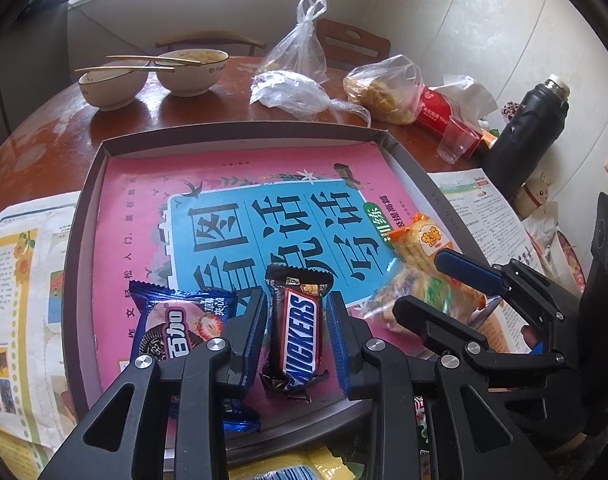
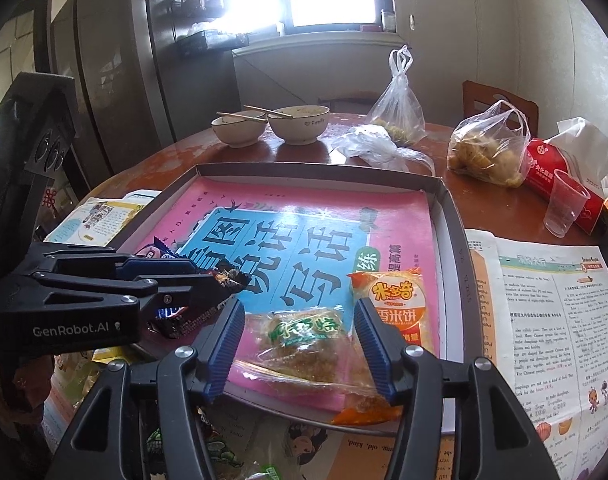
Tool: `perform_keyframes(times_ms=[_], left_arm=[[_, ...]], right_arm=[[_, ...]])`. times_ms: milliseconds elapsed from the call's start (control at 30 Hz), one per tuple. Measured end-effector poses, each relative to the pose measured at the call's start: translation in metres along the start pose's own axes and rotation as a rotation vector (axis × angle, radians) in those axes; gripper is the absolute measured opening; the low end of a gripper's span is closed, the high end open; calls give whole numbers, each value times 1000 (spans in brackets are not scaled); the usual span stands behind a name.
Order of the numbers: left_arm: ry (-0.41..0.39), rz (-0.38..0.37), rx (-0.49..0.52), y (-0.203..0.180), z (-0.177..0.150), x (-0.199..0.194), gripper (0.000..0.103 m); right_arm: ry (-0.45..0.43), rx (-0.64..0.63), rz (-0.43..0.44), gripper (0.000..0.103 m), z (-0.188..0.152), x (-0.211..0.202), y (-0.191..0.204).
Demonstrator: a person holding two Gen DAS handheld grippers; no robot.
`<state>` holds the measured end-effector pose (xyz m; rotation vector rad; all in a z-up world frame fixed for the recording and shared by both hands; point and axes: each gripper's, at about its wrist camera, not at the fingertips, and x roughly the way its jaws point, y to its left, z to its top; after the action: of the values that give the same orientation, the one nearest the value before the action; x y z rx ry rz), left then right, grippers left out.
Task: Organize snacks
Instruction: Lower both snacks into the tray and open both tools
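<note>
Brown and worn, the round tabletop (image 1: 44, 136) carried a shallow grey tray (image 2: 451, 216) lined with a pink book (image 2: 304, 208) whose blue panel read "看图说话写话".

At the near edge of the tray, the left tool (image 1: 296, 300) had its jaws narrow and closed on the sides of a Snickers bar (image 1: 300, 332), which lay lengthwise between the blue pads with the white brand letters facing up. The right wrist view showed "GenRobot.AI" printed on this tool's black body. Just left of it lay a blue biscuit packet (image 1: 176, 328) with a strawberry picture.

The right tool (image 2: 299, 308) stood wider, near the tray's right side. A clear snack pack with a green label (image 2: 300, 340) lay between its pads, which sat just beside the pack's edges and did not pinch it. An orange packet (image 2: 395, 296) marked "米多奇" and "香米饼" lay just beyond the right pad.

A newspaper (image 2: 543, 300) in English print was spread under and beside the tray. Farther off stood two bowls (image 2: 300, 124) with chopsticks across them, plastic bags (image 2: 487, 148) of food, a red tissue pack (image 2: 559, 176), a clear cup (image 2: 565, 208) and a black flask (image 1: 531, 132).
</note>
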<state>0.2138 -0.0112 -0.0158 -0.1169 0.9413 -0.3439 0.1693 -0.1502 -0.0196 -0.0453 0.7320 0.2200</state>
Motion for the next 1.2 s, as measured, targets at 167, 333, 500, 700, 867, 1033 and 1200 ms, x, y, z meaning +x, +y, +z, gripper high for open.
perform_keyframes(times_ms=[167,333,500,700,867,1033,1200], left_arm=[[-8,2,-14,5,-1,-6,33],[-20,-5,-19,7,-3,-14,36],[-27,-6,-16,5,-5,-20,38],[-42,-8,-15,5,-8,-29,51],[-55,-2,-16,5,-9,-37,54],[-67,0,-19,8,-11,-45,54],[-87,5,-29,12,-12,-55,54]], right_arm=[[-8,6,-3,59,-1,-8,-1],[-3,5,-12,59,-6,-14,-2],[3,7,-43,60,-11,-15,-7],[-11,24,-72,62,-11,-15,-15],[-24,34,-109,64,-11,-13,-20],[-35,49,-129,65,-11,-14,-24],[-55,64,-124,65,-11,-18,-25]])
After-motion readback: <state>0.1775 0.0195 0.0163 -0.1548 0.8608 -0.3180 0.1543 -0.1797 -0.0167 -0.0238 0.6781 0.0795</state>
